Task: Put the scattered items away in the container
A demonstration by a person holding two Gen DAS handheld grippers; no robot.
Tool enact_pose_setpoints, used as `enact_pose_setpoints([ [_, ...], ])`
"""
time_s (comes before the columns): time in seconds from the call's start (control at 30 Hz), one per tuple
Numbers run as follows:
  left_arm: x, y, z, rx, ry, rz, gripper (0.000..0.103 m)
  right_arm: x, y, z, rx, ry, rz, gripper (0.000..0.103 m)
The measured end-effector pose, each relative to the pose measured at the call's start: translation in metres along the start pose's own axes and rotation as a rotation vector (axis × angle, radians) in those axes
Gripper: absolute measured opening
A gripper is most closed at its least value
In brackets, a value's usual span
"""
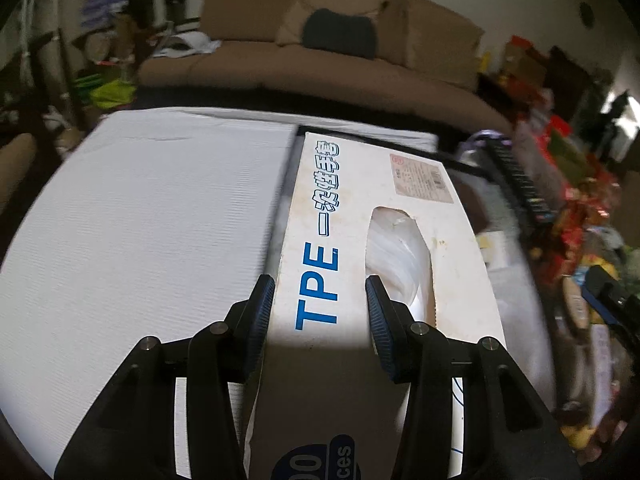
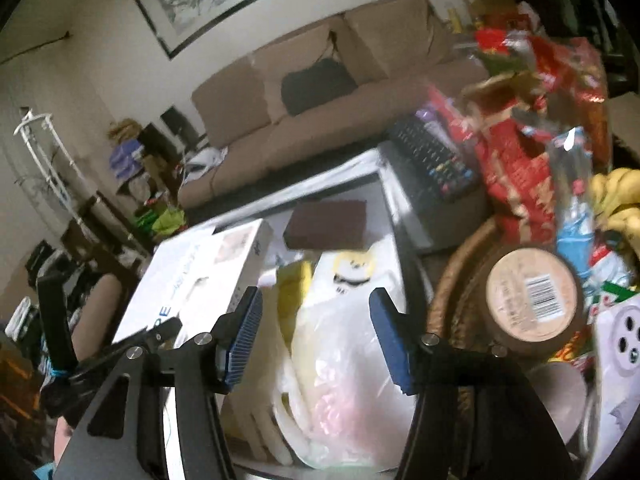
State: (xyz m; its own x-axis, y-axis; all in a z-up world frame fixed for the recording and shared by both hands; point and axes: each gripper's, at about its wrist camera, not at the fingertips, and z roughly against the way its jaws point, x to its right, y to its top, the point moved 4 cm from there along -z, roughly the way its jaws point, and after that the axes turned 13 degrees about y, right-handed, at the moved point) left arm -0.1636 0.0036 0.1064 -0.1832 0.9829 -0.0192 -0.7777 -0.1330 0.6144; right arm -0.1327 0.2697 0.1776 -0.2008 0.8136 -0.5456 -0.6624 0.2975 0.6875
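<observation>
A white glove box [image 1: 404, 184] with blue "TPE" lettering is held by my left gripper [image 1: 320, 284]. One pad presses its left side and the other reaches into the oval dispensing hole. The box hangs tilted over the left part of a black-rimmed container [image 1: 360, 138]. In the right wrist view the same glove box [image 2: 192, 276] leans at the container's [image 2: 404, 240] left edge. Inside lie a white plastic bag [image 2: 344, 360], a brown block [image 2: 326, 220] and a yellow item [image 2: 294, 292]. My right gripper [image 2: 316, 296] hovers open above the bag, with nothing between its pads.
A white ribbed tabletop [image 1: 140, 220] spreads left of the container. A black remote [image 2: 436, 160] lies behind it. To the right, a wicker basket [image 2: 452, 280] holds a brown jar [image 2: 534, 300], bananas [image 2: 616, 200] and red snack bags [image 2: 516, 184]. A brown sofa [image 1: 320, 64] stands beyond.
</observation>
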Motion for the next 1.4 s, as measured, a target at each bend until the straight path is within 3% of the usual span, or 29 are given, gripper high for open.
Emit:
enact_pose_setpoints([
  [0.13, -0.011, -0.004, -0.004, -0.003, 0.023, 0.037, 0.044, 0.002, -0.009, -0.007, -0.016, 0.031, -0.027, 0.059],
  [0.3, 0.001, 0.000, -0.002, 0.000, 0.031, 0.013, 0.044, -0.002, -0.016, -0.004, -0.011, 0.061, -0.025, 0.059],
  [0.63, 0.068, -0.005, 0.009, -0.022, -0.035, -0.088, 0.044, 0.027, -0.012, 0.024, 0.050, 0.045, -0.082, 0.059],
  [0.83, 0.086, 0.011, 0.013, -0.017, -0.069, -0.092, 0.044, 0.035, -0.011, 0.030, 0.058, 0.056, -0.091, 0.059],
  [1.23, -0.020, 0.008, 0.035, -0.028, -0.163, 0.094, 0.044, 0.015, -0.011, 0.019, 0.024, 0.063, -0.015, 0.059],
  [1.4, -0.041, 0.017, 0.029, -0.027, -0.175, 0.104, 0.044, 0.015, -0.008, 0.017, 0.039, 0.038, -0.028, 0.059],
])
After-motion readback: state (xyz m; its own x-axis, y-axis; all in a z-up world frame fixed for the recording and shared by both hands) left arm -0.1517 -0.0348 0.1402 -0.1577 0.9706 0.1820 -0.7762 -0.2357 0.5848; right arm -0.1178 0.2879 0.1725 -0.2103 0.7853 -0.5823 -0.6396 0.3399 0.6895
